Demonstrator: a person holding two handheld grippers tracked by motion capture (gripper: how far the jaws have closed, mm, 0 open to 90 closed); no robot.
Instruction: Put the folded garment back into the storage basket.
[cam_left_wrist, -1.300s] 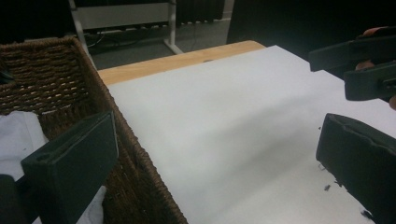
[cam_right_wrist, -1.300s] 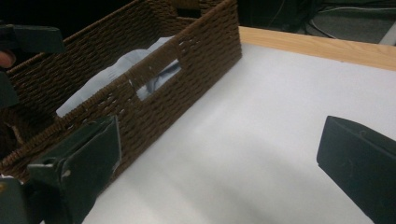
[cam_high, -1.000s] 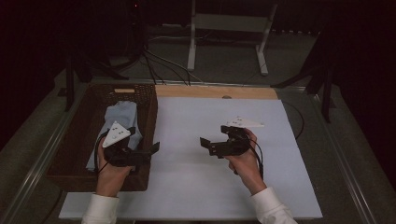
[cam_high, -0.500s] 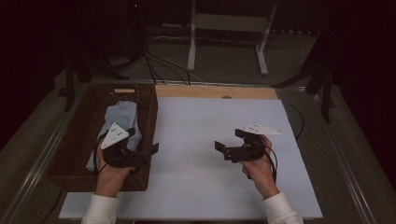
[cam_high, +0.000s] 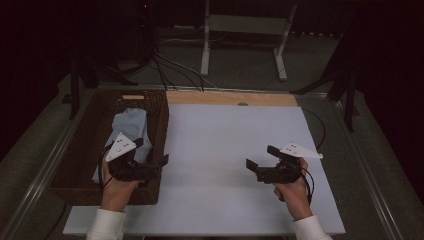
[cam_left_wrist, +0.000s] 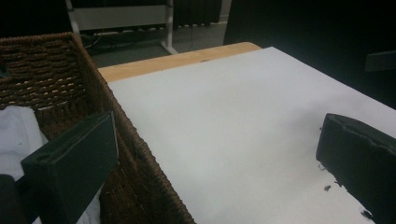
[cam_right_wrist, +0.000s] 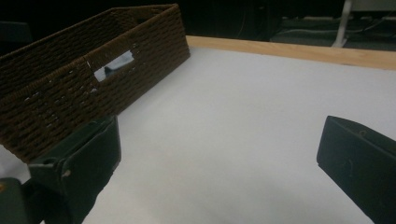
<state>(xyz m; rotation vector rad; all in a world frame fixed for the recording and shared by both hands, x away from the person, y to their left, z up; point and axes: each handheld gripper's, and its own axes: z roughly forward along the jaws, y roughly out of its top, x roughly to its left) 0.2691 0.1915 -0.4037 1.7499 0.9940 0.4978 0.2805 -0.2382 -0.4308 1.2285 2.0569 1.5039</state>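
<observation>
At nine o'clock on the white table top (cam_high: 225, 150), a brown wicker basket (cam_high: 82, 150) holds a pale blue cloth (cam_high: 131, 125). The left gripper (cam_high: 162, 167) sits over the basket's near right wall, jaws wide apart and empty; in the left gripper view one jaw hangs over the cloth (cam_left_wrist: 14, 135) inside the basket (cam_left_wrist: 70, 84), the other over the bare top. At four o'clock the right gripper (cam_high: 259, 161) hovers over the table, well apart from the basket (cam_right_wrist: 79, 84), jaws spread and holding nothing.
</observation>
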